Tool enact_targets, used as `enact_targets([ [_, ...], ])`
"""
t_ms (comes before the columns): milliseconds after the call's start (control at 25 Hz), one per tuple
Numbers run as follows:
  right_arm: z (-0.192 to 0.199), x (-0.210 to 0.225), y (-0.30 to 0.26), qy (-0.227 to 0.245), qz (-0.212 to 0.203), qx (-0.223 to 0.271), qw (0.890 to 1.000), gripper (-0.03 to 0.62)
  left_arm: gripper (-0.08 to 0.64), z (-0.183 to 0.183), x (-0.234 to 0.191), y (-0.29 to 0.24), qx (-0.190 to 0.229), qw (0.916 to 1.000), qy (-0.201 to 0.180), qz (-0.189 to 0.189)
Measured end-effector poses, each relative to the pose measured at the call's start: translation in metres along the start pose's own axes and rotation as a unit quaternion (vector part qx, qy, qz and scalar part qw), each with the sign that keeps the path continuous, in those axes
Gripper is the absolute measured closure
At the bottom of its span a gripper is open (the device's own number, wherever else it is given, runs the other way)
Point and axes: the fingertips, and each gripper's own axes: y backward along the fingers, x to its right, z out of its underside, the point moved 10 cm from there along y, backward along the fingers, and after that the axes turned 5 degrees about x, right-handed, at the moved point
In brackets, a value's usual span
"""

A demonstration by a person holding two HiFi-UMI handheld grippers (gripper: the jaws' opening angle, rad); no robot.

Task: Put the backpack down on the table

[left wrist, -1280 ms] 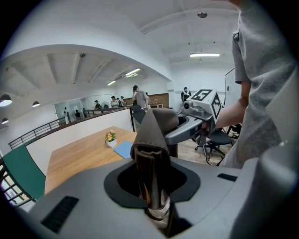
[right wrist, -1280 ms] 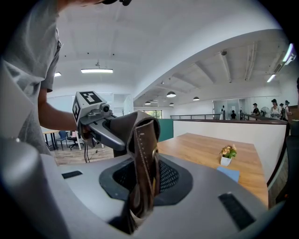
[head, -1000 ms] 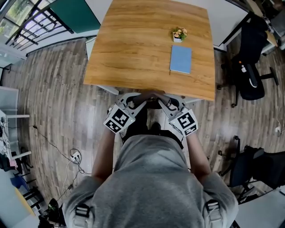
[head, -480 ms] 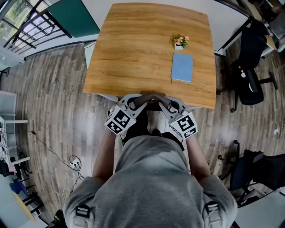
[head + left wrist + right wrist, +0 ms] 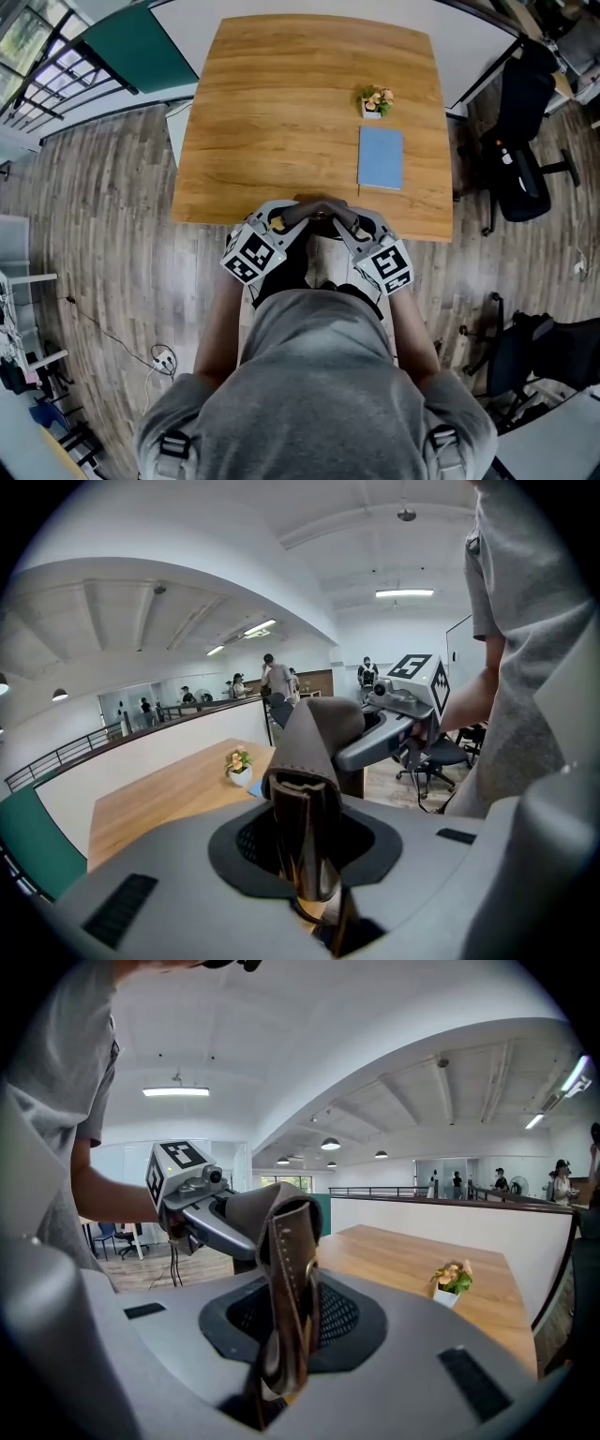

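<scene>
Since a second ago, left gripper [image 5: 296, 215] and right gripper [image 5: 341, 217] brought backpack [image 5: 319, 375] over table [image 5: 281, 112] edge. I see both clamped on its handle [image 5: 319, 203].

Bright, even indoor light; sharp, with strong fisheye edges.

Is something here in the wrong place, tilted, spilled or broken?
Nothing stands out. The flower pot stands upright and the blue notebook lies flat on the table, nothing spilled. The left gripper and right gripper both grip the brown handle of the backpack.
</scene>
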Motion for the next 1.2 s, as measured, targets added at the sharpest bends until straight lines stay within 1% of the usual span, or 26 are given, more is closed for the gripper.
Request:
enact_targets([
  [360,-0.012,0.029,-0.039,0.004,0.014,-0.005,1.000,0.522,0.469,-0.001,-0.052,-0.013,0.002,1.0000,0.005,0.006],
  [560,-0.020,0.041,-0.060,-0.004,0.014,-0.004,1.000,0.522,0.469,0.003,-0.076,-0.020,0.002,0.9999,0.009,0.010],
  [720,-0.019,0.053,-0.074,0.001,0.020,-0.015,1.000,0.522,0.469,0.006,-0.095,-0.026,0.000,0.9998,0.013,0.013],
  [1200,-0.019,0.085,-0.107,-0.013,0.044,-0.022,0.999,0.520,0.468,0.010,-0.143,-0.055,-0.006,0.9989,0.013,0.044],
])
